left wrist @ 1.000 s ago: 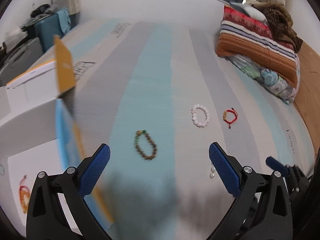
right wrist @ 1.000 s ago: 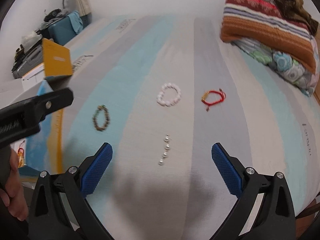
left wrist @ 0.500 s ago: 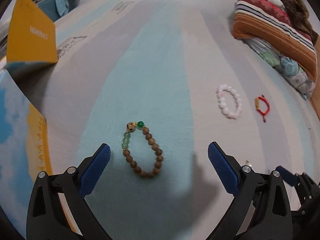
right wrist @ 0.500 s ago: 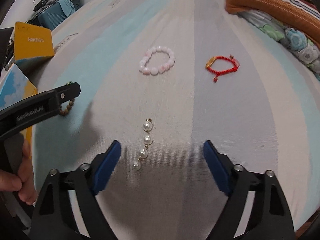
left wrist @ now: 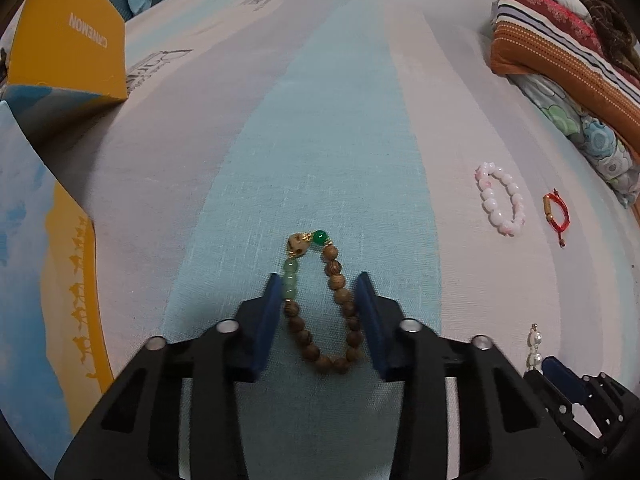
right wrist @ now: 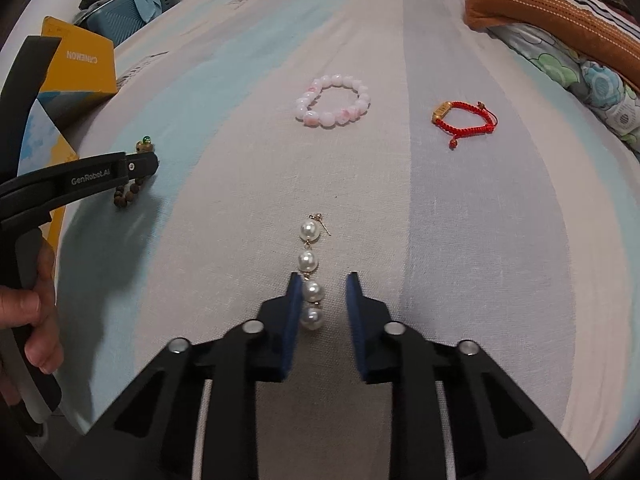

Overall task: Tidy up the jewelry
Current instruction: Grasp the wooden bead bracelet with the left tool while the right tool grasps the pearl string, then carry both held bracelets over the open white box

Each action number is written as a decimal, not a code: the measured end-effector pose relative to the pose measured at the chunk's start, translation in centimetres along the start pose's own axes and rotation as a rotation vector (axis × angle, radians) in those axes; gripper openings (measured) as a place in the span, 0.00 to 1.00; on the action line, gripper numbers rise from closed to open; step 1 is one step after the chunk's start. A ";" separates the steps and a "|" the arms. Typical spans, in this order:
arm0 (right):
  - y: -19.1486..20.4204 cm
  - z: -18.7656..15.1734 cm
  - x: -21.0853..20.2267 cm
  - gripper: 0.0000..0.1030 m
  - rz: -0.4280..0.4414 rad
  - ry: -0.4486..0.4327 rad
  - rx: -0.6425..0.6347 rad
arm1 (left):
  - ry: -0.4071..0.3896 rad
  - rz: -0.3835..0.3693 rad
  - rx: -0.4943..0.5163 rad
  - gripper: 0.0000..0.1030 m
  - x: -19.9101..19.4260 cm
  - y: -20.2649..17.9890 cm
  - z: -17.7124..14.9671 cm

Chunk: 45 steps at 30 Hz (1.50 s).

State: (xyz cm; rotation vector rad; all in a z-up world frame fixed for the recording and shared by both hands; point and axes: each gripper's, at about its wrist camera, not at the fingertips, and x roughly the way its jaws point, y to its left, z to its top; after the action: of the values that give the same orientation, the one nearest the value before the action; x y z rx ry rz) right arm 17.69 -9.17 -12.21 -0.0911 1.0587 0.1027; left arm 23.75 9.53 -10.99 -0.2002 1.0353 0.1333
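Note:
A wooden bead bracelet point(left wrist: 332, 272) with green beads lies on the striped bed sheet point(left wrist: 340, 120). My left gripper point(left wrist: 318, 284) straddles it, its jaws closing, and the blue pads press on both sides, so the loop is squeezed narrow. A pearl drop earring point(right wrist: 308, 260) lies between the pads of my right gripper point(right wrist: 320, 284), whose jaws are closing too. The left pad touches the lower pearls and a gap stays at the right pad. Farther off lie a pink bead bracelet point(right wrist: 334, 100) and a red cord bracelet point(right wrist: 464, 120).
An open yellow and blue box point(left wrist: 60, 40) stands at the left edge of the bed. Folded striped and floral bedding point(left wrist: 568, 52) is piled at the far right. A hand point(right wrist: 36, 320) holds the left gripper's handle. Blue luggage point(right wrist: 120, 16) sits beyond the bed.
Both grippers came down onto the bed and their jaws narrowed from wide open. The left one now squeezes the wooden bracelet; the right one brackets the pearl earring.

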 end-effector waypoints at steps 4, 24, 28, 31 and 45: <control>-0.1 0.1 -0.2 0.10 0.011 -0.003 0.013 | 0.015 -0.022 0.002 0.15 -0.4 -0.2 -0.2; -1.5 -0.5 -6.9 0.10 0.068 -0.054 0.098 | -0.018 -0.084 0.018 0.15 -7.7 -1.7 -1.7; -1.3 -1.1 -8.9 0.10 0.074 -0.060 0.100 | -0.030 -0.086 0.030 0.15 -10.1 -2.2 -2.5; -1.2 -1.5 -10.3 0.10 0.078 -0.065 0.099 | -0.037 -0.086 0.038 0.15 -11.8 -2.4 -3.1; 1.1 -1.8 -17.1 0.10 0.106 -0.093 0.056 | -0.072 -0.062 0.068 0.15 -19.4 -1.7 -5.4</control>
State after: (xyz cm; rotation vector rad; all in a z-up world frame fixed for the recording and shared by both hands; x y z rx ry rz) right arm 7.64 -9.02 1.80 0.0200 0.9731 0.1713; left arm 9.76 6.33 3.25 -0.1647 0.9597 0.0489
